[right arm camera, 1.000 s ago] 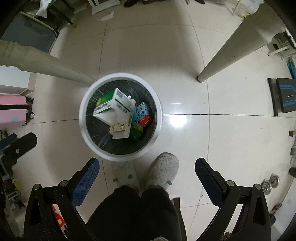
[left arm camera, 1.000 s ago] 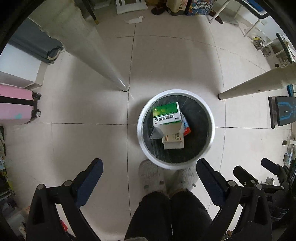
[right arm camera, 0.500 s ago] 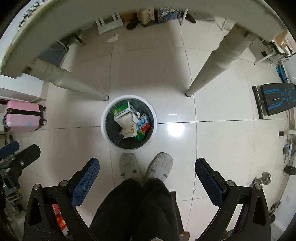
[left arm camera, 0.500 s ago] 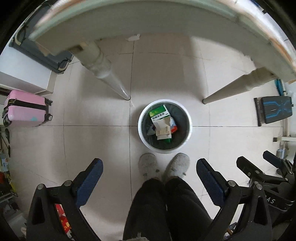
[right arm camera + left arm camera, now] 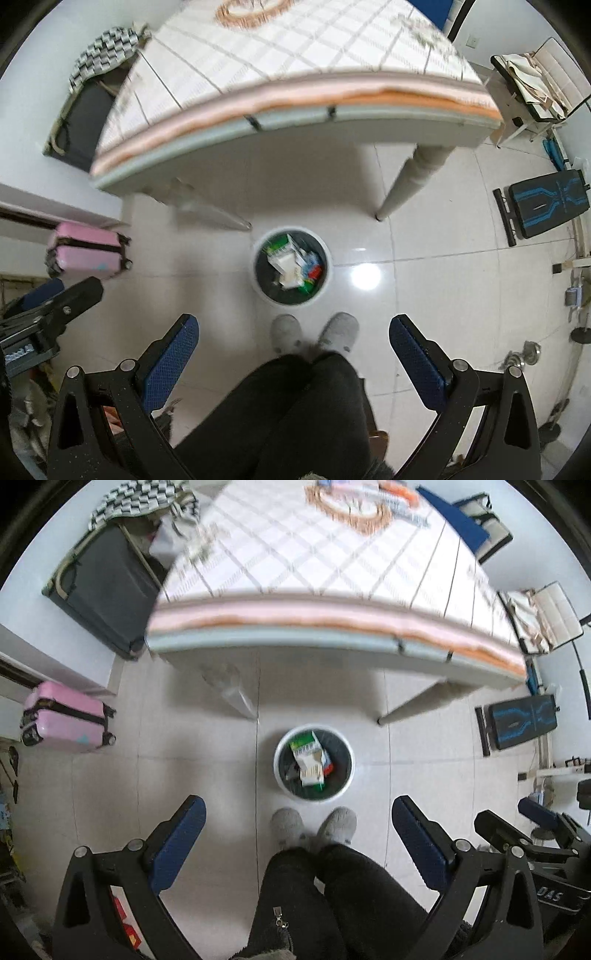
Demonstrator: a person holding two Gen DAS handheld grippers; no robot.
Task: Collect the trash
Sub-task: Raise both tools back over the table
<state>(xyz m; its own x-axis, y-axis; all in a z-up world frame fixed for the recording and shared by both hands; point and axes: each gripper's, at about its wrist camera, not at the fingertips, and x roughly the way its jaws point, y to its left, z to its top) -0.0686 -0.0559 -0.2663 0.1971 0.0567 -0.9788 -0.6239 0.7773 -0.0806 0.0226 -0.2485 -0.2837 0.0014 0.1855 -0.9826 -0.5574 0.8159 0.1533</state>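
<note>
Jaws released, both empty | left gripper (image 5: 298,834) | right gripper (image 5: 293,343) | bin (image 5: 277,766) below; weights (image 5: 528,352) right view only

left gripper (image 5: 298,834): jaws spread wide, nothing between the blue pads, pointing straight down
right gripper (image 5: 294,350): same deal, wide apart and empty, aimed down; its black frame also pokes into the left wrist view at about 4 o'clock
legs (image 5: 332,897): dark trousers, knees together, at 6 o'clock in both views
feet (image 5: 314,332): grey fuzzy slippers side by side, toes toward 12 o'clock
</note>
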